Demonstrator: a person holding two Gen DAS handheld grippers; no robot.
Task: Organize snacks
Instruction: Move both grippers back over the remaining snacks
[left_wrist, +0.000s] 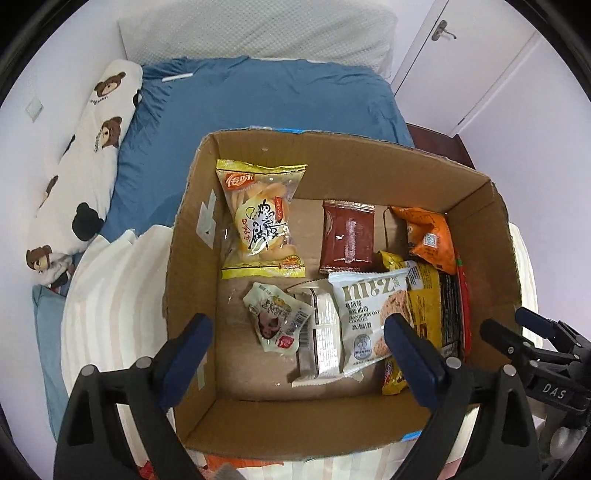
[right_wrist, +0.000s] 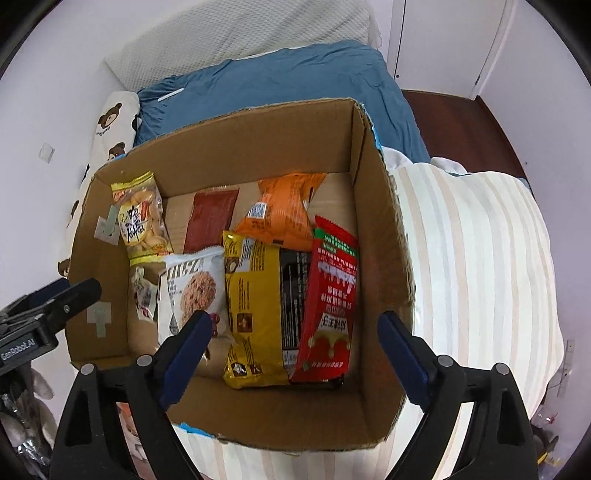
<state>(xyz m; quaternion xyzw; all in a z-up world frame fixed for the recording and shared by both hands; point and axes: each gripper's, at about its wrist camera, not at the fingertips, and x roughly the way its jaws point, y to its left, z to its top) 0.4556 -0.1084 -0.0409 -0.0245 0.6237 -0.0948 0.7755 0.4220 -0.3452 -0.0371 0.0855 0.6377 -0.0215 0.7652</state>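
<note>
Both claws, left (left_wrist: 297, 350) and right (right_wrist: 293, 352), hang wide and empty over the box (right_wrist: 384, 229), where the snacks lie, the red pack (right_wrist: 328, 295) and cookie pack (left_wrist: 369, 317) among them. Dropping-in looks done; next likely calls for fetching another snack or tidying these.

My white cookie pack (left_wrist: 369, 317) at 3 o'clock in the box reads "CRANBERRY OAT COOKIES". Right gripper (left_wrist: 554, 393) body: "DAS". Left gripper (right_wrist: 22, 349) body: "GenRobot.AI".
</note>
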